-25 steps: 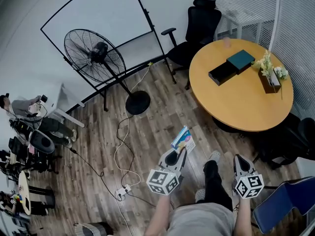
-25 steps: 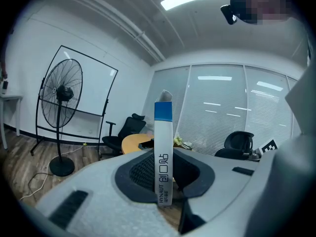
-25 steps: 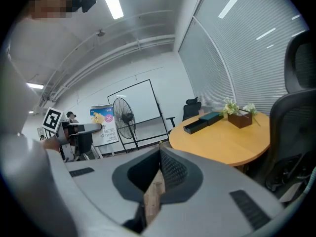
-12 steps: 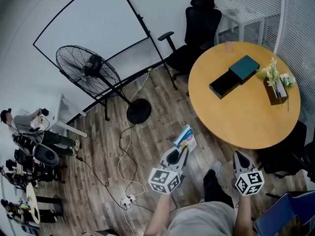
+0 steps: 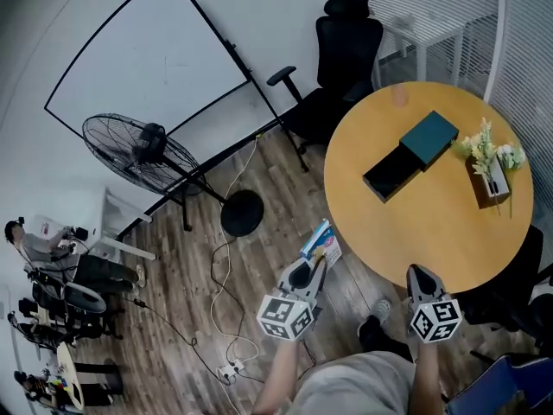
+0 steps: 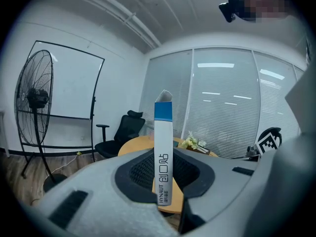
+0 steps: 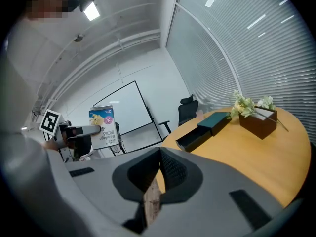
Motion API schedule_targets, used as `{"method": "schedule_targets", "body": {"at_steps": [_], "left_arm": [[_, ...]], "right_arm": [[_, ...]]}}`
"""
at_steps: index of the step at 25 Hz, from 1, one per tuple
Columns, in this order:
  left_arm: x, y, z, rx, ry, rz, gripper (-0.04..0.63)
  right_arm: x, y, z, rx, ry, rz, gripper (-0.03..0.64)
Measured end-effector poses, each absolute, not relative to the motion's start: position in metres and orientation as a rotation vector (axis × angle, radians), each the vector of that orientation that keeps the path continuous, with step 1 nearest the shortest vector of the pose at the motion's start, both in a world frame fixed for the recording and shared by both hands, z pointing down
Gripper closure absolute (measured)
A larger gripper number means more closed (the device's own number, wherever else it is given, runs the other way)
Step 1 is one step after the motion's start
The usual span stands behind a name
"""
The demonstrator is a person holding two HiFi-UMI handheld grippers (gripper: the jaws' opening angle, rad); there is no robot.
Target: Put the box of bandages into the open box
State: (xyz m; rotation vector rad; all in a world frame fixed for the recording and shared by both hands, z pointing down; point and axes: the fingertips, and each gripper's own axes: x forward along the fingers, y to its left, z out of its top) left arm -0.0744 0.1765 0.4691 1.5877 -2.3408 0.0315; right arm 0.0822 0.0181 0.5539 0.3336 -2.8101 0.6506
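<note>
1. Step in hand: transport. The box of bandages point(image 5: 321, 242) is clamped upright between the jaws of the left gripper point(image 5: 306, 277), over the wood floor point(image 5: 259, 258), just off the near-left edge of the round table point(image 5: 415, 232), not yet above it.
2. Right gripper point(image 5: 422, 277): jaws closed together on nothing, held at the table's near edge.
3. Target: 1 dark open box point(image 5: 385, 176), its tray slid out from a teal sleeve point(image 5: 429, 136), lying toward the table's far side, well apart from the bandages.
4. Next move, as judged: carry the left gripper across the tabletop, turn the slim carton to match the tray's long side, lower it in, then part the jaws. The tray looks shallow, so a flat lay seems the safer fit.
5. Surface: bare orange-brown tabletop with 1 planter of pale flowers point(image 5: 489, 169) near the right edge.
6. Room: 1 black office chair point(image 5: 341, 50), 1 whiteboard point(image 5: 147, 59), 1 standing fan point(image 5: 138, 150), 1 power strip point(image 5: 232, 371) with trailing cable, window blinds, 1 person point(image 5: 34, 240) at far left.
</note>
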Motion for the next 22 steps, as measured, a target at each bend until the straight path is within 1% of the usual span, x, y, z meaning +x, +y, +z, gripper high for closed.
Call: {"method": "schedule_targets", "body": {"at_steps": [9,22], "left_arm": [[-0.125,0.105,0.467,1.669,-2.295,0.074,0.532],[-0.144,0.042,0.487,1.759,-2.184,0.092,0.531]], "right_arm": [[0.024,-0.041,0.560,0.328,-2.817,0.693,0.620],[0.012,-0.071,0.567,0.375,-2.803,0.706,0.620]]}}
